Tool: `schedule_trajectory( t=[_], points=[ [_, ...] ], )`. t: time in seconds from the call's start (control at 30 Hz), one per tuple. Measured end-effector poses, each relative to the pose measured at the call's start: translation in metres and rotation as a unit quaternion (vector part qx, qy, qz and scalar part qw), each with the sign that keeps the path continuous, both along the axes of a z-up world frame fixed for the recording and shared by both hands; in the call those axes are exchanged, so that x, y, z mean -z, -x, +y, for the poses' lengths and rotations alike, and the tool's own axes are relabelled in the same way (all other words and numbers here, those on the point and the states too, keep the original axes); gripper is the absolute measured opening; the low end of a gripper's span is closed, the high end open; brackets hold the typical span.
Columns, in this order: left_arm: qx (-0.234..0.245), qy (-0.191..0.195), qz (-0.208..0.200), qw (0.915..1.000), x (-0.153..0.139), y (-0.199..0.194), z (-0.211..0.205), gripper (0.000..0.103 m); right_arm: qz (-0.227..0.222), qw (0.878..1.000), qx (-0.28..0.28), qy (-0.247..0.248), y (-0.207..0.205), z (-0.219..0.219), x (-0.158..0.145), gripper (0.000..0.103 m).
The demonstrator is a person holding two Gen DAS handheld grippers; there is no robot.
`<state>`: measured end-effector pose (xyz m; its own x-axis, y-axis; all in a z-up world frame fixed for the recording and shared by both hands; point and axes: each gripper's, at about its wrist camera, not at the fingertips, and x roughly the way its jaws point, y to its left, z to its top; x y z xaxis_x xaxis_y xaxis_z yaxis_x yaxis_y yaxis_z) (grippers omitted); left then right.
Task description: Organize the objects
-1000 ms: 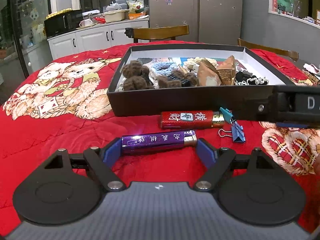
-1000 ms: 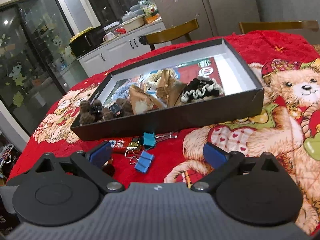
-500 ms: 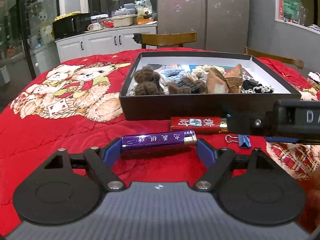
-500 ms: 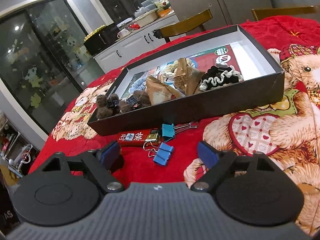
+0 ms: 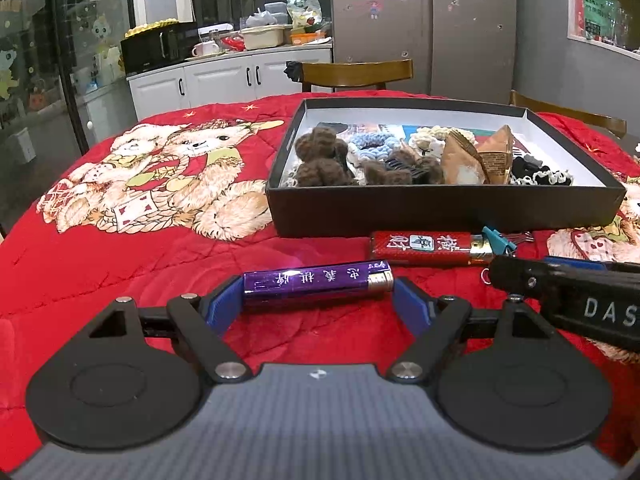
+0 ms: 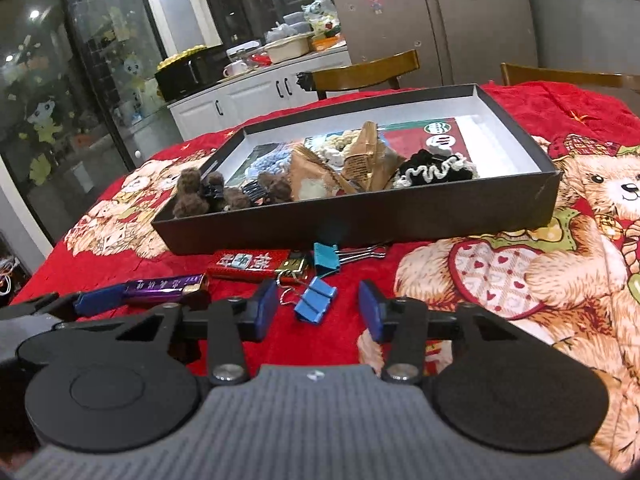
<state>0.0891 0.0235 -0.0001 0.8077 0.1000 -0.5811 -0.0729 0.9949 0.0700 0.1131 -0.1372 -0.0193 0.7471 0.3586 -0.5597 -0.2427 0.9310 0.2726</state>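
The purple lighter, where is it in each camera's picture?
Left wrist view: the purple lighter lies crosswise at lower centre, between the left gripper's blue pads.
Right wrist view: it is at the lower left, with one blue pad at its left end.
Shared landmark: the red lighter lies just beyond it, in front of the black box.

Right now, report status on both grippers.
Left gripper shut on purple lighter. Right gripper closing around blue binder clip, not yet gripped. Box ahead, path unobstructed.
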Motion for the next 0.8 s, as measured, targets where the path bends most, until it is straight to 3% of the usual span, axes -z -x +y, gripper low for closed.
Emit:
schedule_trajectory(
  t=[0.13, 0.3, 0.67, 0.8],
  points=[
    [-0.004, 0.002, 0.003, 1.0000, 0.000, -0.001, 0.001, 0.084, -0.011, 1.000, 0.005, 0.024, 0.004, 0.006, 0.000, 0.046],
    [-0.005, 0.002, 0.004, 1.0000, 0.000, -0.002, 0.002, 0.084, -0.010, 1.000, 0.022, 0.011, 0.003, 0.002, 0.001, 0.039],
    [-0.006, 0.004, 0.007, 1.0000, 0.001, -0.002, 0.002, 0.084, -0.017, 0.998, 0.027, 0.058, 0.006, 0.011, 0.000, 0.018],
    [-0.007, 0.004, 0.007, 0.9999, 0.001, -0.002, 0.003, 0.084, -0.018, 0.998, 0.029, 0.058, 0.006, 0.010, 0.000, 0.018]
  ],
)
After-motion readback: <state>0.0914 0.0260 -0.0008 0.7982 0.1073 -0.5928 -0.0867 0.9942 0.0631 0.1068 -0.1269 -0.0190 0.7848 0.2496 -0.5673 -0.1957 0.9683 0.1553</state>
